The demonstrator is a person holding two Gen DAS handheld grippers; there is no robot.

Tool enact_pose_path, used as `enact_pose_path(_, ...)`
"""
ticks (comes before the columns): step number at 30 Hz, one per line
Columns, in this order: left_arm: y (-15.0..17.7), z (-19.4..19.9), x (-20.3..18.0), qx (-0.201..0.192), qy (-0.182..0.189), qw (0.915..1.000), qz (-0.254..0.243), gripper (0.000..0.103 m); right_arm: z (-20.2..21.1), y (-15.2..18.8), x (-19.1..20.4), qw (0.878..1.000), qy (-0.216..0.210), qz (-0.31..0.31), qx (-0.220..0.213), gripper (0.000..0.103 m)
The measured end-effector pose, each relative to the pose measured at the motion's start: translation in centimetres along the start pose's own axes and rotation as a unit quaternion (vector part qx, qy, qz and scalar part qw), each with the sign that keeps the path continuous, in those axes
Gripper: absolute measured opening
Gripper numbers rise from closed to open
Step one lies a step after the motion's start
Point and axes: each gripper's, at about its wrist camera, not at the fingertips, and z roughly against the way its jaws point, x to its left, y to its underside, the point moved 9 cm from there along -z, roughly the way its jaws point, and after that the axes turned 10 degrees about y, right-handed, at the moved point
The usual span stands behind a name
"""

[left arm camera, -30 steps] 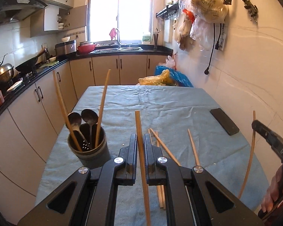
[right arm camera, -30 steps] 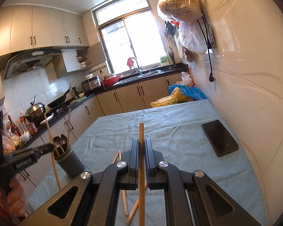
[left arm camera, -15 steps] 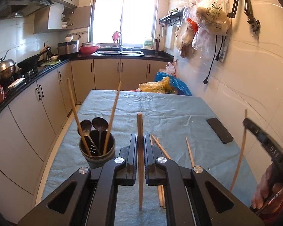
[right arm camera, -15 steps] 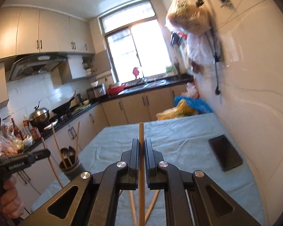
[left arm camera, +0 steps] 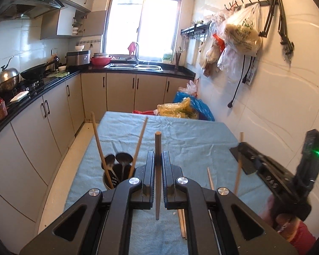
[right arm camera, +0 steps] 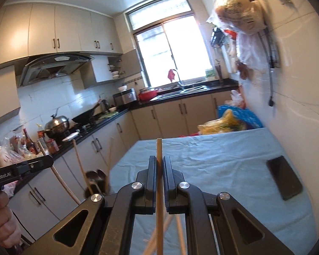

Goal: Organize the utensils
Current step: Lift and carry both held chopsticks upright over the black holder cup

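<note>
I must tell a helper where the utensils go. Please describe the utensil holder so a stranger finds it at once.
Find the table with the blue cloth in the middle of the kitchen. Near its edge facing the stove-side cabinets stands a dark round utensil holder. It alone stands upright, holding dark spoons and two tall chopsticks, while other chopsticks lie flat.

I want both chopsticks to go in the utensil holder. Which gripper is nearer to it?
Left. The left gripper hangs just right of and above the utensil holder; the right gripper sits farther to the right, with the left one between them.
</note>
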Motion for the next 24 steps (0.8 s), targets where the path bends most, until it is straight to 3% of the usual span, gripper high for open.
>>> enact_pose_path(15, -8.5, 3.8, 4.5, -0.05, -0.033, 0.9982, 0.001, 0.006, -5.6, -8.3, 12.4, 0.994, -0.084, -0.013, -0.064, 0.005)
enact_pose_path(24, -7.6, 0.6, 7.8, -0.033, -0.034, 0.9986, 0.023, 0.006, -9.5, -9.3, 17.4, 0.993, -0.078, -0.01, -0.085, 0.006)
